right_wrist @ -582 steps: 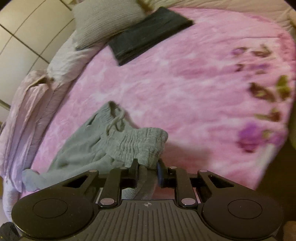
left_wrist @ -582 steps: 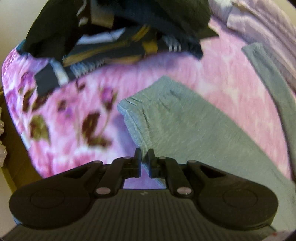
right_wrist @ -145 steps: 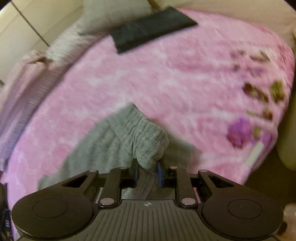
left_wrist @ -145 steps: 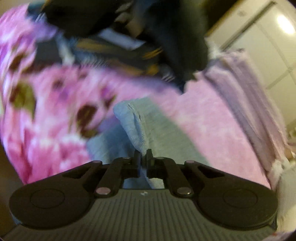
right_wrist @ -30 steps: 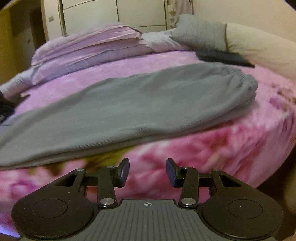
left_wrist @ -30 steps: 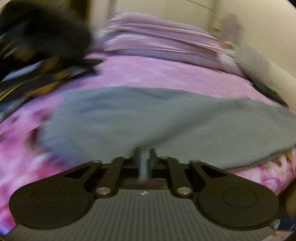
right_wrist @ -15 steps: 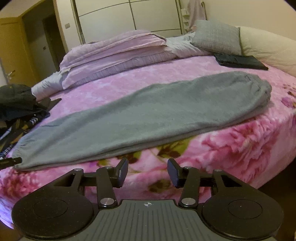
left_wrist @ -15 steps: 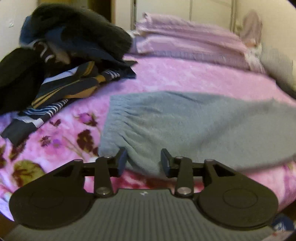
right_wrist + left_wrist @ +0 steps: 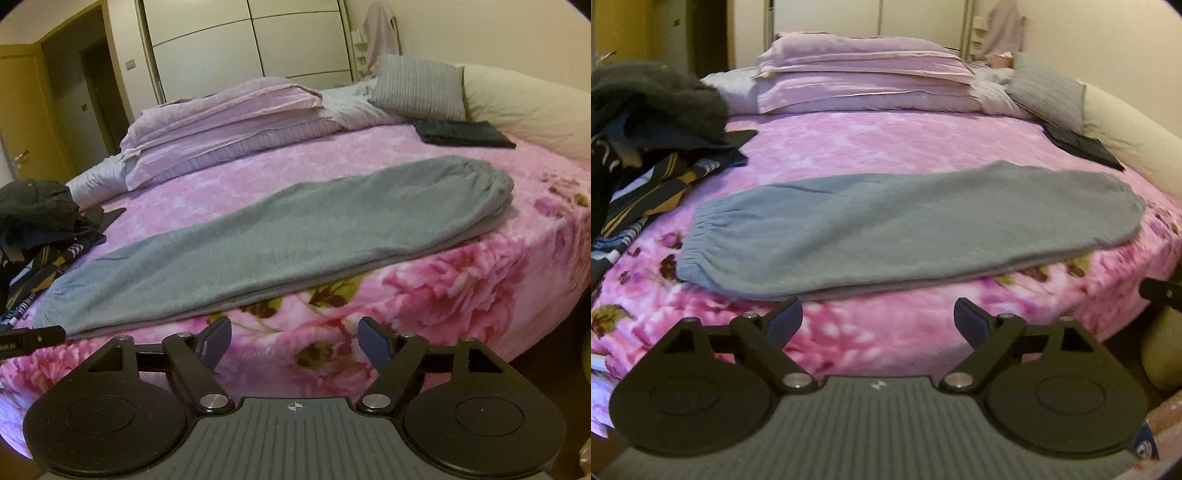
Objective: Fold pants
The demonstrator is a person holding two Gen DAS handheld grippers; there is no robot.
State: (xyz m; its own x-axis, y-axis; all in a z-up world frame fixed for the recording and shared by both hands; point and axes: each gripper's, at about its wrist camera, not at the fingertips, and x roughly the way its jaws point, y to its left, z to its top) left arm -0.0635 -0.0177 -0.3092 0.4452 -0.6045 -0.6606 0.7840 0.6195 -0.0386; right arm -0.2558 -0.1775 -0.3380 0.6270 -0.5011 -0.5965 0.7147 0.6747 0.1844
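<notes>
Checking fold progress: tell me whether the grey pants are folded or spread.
Folded once lengthwise: grey pants lie flat on the pink bedspread, one leg stacked on the other, layered edges showing.

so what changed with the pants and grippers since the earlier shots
Both grippers let go. The left gripper and right gripper, earlier pinched on the grey pants, have pulled back off the bed edge, jaws opening with nothing between them. The pants, spread apart before, now lie flat, folded lengthwise with the legs stacked. Unchanged: pink blanket, dark clothes pile, pillows.
</notes>
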